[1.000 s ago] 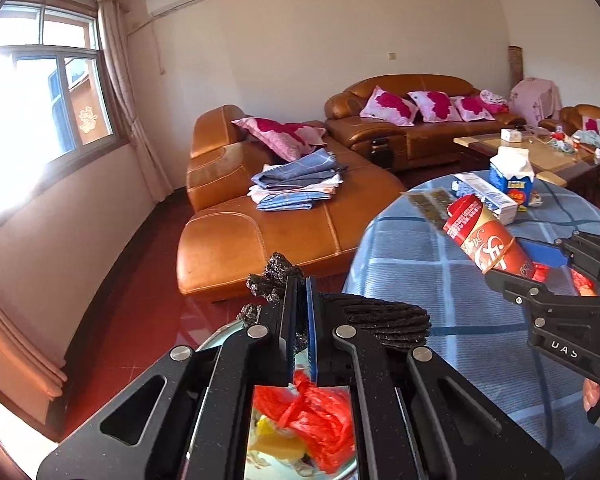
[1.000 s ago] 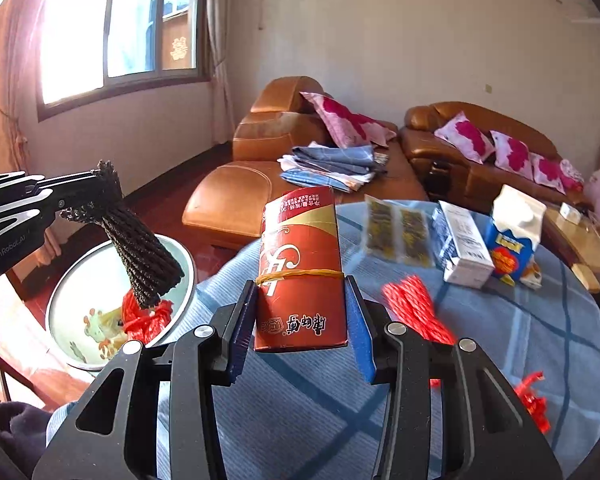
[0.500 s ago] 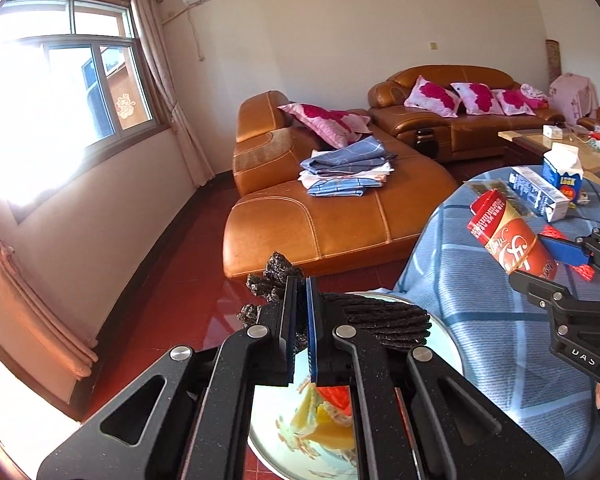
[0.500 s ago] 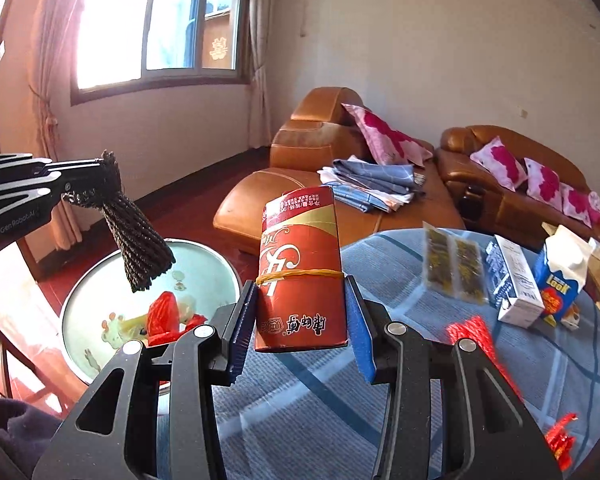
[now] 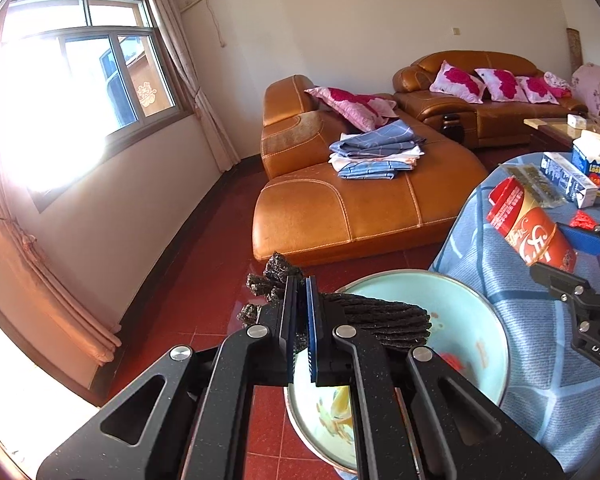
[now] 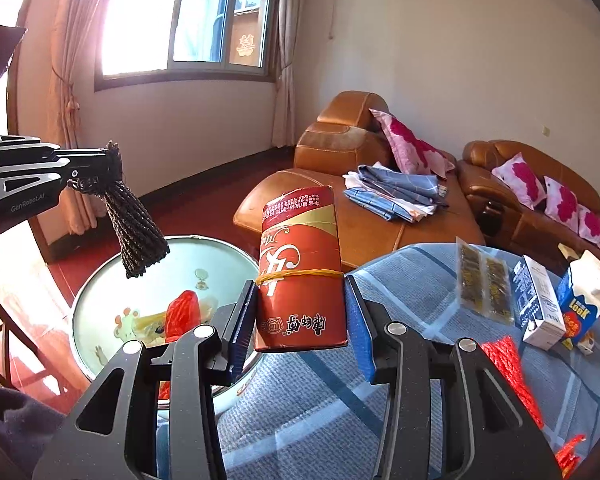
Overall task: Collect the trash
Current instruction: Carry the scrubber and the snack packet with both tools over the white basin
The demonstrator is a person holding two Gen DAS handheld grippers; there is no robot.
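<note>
The left wrist view looks along its own tool [image 5: 300, 316], tilted down, close above the basin [image 5: 476, 304], and faces the window [image 5: 72, 92] and sofa [image 5: 360, 200]. The right wrist view looks along its tool [image 6: 300, 316], low over the counter [image 6: 420, 360], facing the same corner. Both share basin [image 6: 96, 304], sofa [image 6: 364, 224], window [image 6: 188, 16] and each other's tool.

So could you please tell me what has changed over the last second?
Both views have swung toward the window. The black mesh now hangs over the basin's rim, not over the red scrap. Both grips are unchanged: left gripper on mesh, right gripper on the red packet.
</note>
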